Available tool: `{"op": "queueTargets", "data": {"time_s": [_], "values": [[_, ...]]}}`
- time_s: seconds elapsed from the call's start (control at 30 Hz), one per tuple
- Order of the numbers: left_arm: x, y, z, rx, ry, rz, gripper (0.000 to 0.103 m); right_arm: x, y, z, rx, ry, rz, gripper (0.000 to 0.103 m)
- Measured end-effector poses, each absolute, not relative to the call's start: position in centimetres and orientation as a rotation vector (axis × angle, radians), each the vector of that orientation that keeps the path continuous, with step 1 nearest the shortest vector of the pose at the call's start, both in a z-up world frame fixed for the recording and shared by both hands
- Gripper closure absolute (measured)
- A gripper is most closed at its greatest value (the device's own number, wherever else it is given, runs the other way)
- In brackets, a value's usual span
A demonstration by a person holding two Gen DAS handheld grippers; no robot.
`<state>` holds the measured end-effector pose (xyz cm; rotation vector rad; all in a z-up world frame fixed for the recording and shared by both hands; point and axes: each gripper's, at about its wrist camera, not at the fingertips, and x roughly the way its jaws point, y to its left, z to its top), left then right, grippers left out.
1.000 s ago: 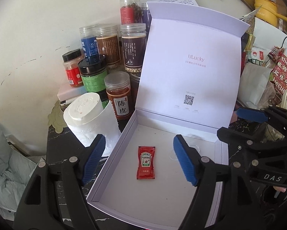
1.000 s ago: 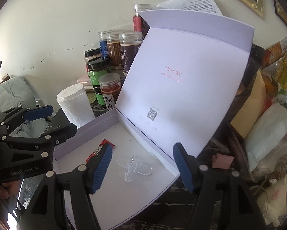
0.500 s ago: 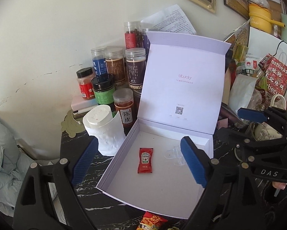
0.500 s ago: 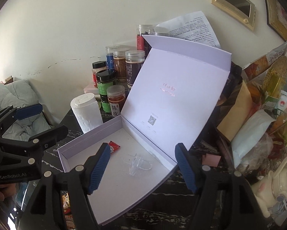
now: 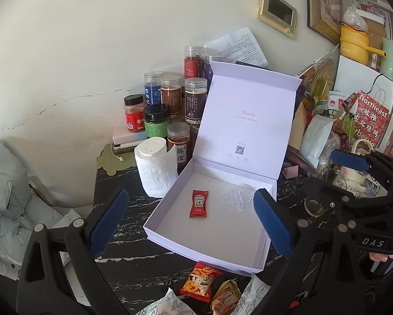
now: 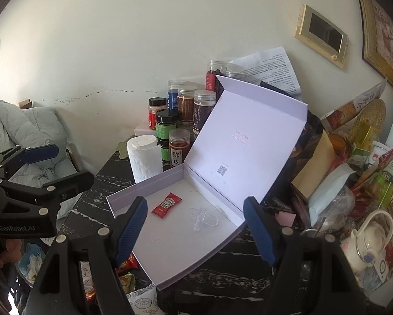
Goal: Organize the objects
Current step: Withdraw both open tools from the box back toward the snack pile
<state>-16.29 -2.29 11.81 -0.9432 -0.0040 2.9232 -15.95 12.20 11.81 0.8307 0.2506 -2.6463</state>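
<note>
A black marble-patterned table (image 5: 133,257) stands against a pale wall, crowded at the back with spice jars (image 5: 170,97) and, on the right, a heap of bags and packets (image 6: 354,157). At its centre a pale lilac box (image 5: 170,225) lies with its hinged lid (image 5: 246,120) standing upright. A roll of paper towel (image 5: 157,168) stands just beside the box's left wall. The left gripper (image 5: 191,223) and the right gripper (image 6: 195,231) hang above the box, jaws spread and empty, both having just been opening, with nothing between the pads. Inside the box a clear plastic piece (image 6: 203,219) lies near the lid hinge, and a red ketchup sachet (image 5: 199,204) lies flat beside it on the box floor. Snack packets (image 5: 200,282) lie on the table at the box's near edge.
</note>
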Motion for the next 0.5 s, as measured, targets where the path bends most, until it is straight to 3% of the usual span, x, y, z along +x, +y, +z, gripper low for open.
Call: {"op": "queueTargets", "data": {"time_s": [0.5], "values": [[-9.2, -3.7, 12.7, -0.904, 0.009, 2.965, 0.005, -9.8, 10.7, 12.8, 0.757, 0.251, -2.615, 0.026]]}}
